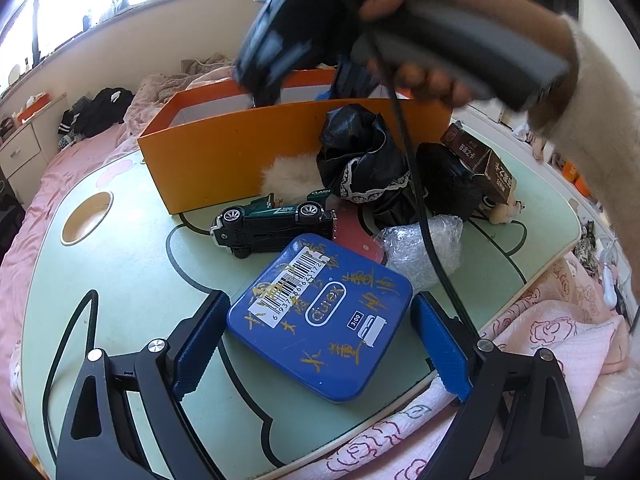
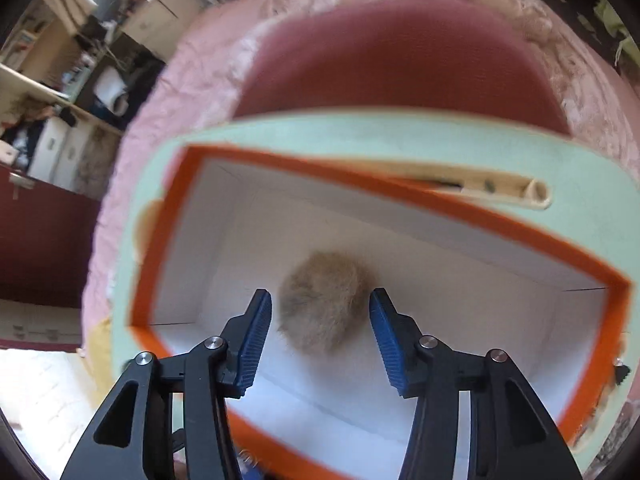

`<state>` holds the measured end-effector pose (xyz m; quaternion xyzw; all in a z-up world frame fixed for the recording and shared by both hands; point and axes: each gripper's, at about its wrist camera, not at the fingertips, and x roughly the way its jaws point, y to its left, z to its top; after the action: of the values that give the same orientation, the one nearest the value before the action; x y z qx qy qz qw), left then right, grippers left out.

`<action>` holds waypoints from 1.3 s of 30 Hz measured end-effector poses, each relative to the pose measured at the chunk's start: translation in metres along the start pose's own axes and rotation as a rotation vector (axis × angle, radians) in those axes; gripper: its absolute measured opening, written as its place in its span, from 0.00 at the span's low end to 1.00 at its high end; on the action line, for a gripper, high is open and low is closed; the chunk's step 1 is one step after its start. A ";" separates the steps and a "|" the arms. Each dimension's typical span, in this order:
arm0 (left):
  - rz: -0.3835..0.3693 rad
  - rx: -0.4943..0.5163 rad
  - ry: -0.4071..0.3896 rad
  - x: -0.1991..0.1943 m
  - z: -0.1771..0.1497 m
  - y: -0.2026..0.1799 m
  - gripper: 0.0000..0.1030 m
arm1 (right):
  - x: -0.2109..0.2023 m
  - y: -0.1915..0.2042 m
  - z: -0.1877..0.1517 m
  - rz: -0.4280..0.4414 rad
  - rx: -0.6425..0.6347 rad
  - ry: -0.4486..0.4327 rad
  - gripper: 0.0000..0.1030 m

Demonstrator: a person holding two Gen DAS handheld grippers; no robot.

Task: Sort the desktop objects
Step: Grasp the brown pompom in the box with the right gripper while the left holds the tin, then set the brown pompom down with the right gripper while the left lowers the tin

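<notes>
The left gripper (image 1: 320, 344) stands wide open around a blue square tin (image 1: 320, 316) (barcode sticker, gold scribbles) lying flat on the pale green table (image 1: 120, 280), neither pad touching it. The right gripper (image 2: 320, 340), jaws spread, hangs over the orange box (image 2: 520, 232), where a tan fur pompom (image 2: 326, 300) sits on the white floor.

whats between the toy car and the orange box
In the left wrist view, a white fluffy ball sits between the green toy car and the orange box, resting against the box wall.
</notes>
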<state>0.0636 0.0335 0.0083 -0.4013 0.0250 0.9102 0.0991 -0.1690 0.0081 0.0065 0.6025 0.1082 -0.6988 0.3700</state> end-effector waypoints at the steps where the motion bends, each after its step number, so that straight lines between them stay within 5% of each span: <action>1: -0.001 0.000 -0.002 0.000 0.000 0.000 0.89 | 0.000 0.005 -0.004 -0.080 -0.051 -0.015 0.32; 4: -0.002 0.000 -0.001 -0.001 0.001 0.004 0.89 | -0.007 0.009 -0.018 -0.125 -0.097 -0.089 0.31; 10: -0.002 0.002 -0.001 -0.002 0.001 0.008 0.89 | -0.071 0.002 -0.043 0.013 -0.077 -0.378 0.32; 15: -0.002 0.002 -0.001 -0.003 0.001 0.010 0.89 | -0.131 0.008 -0.108 0.117 -0.129 -0.589 0.32; 21: 0.000 0.003 0.000 -0.003 0.001 0.011 0.89 | -0.115 -0.008 -0.190 0.222 -0.177 -0.572 0.33; 27: 0.005 -0.005 -0.003 -0.004 0.000 0.013 0.89 | -0.078 -0.012 -0.233 0.104 -0.209 -0.596 0.37; 31: 0.005 -0.018 -0.010 -0.005 -0.001 0.015 0.89 | -0.091 -0.010 -0.256 0.038 -0.255 -0.766 0.77; 35: -0.001 -0.075 -0.055 -0.014 -0.003 0.027 0.89 | -0.104 -0.029 -0.268 0.021 -0.199 -0.875 0.84; 39: 0.036 -0.110 -0.095 -0.025 -0.005 0.036 0.89 | -0.095 -0.038 -0.277 -0.066 -0.180 -0.814 0.85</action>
<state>0.0763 -0.0061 0.0226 -0.3618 -0.0227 0.9299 0.0617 0.0177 0.2374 0.0132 0.2385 0.0329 -0.8792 0.4112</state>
